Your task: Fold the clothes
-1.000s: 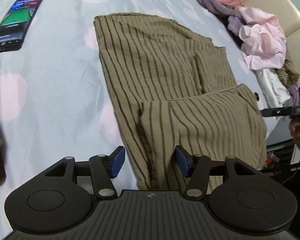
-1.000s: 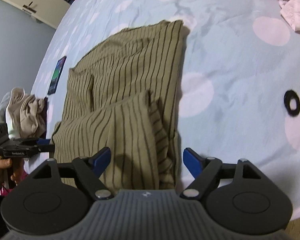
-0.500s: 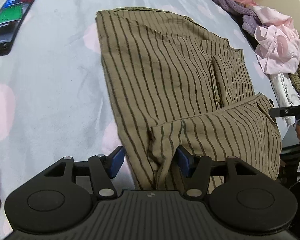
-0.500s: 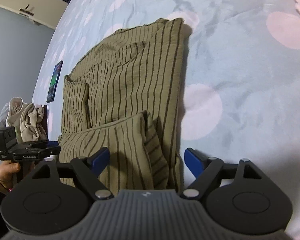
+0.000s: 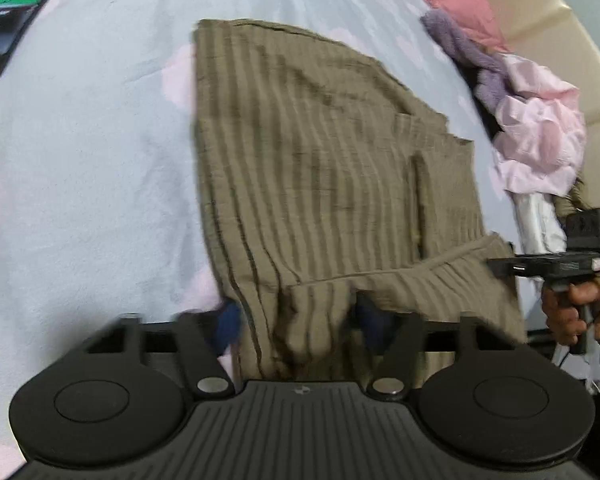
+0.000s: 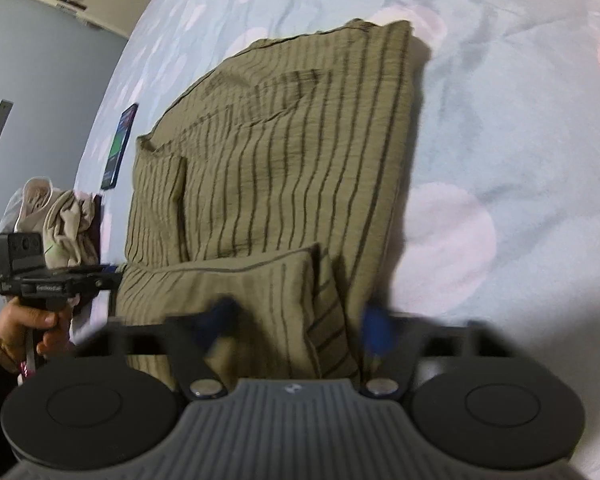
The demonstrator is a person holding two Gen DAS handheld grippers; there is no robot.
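Note:
An olive garment with dark stripes (image 5: 320, 168) lies on the pale blue bedspread (image 5: 80, 180), its near end folded up over itself. My left gripper (image 5: 296, 320) is open, its blue-padded fingers either side of the near left corner of the folded cloth. In the right wrist view the garment (image 6: 280, 152) fills the middle. My right gripper (image 6: 300, 320) is open, its fingers astride the near right corner of the fold. Each gripper shows in the other's view, the right one (image 5: 556, 264) and the left one (image 6: 60, 280), at the garment's near edge.
A phone (image 5: 8, 12) with a lit screen lies at the far left; it also shows in the right wrist view (image 6: 120, 144). A heap of pink, purple and white clothes (image 5: 540, 140) lies at the right. A beige bundle of clothes (image 6: 56, 220) sits at the bed's left edge.
Both grippers have moved forward and down onto the folded near end, so its corners now sit between the fingers. The jaws have narrowed somewhat. The frames are blurred by motion.

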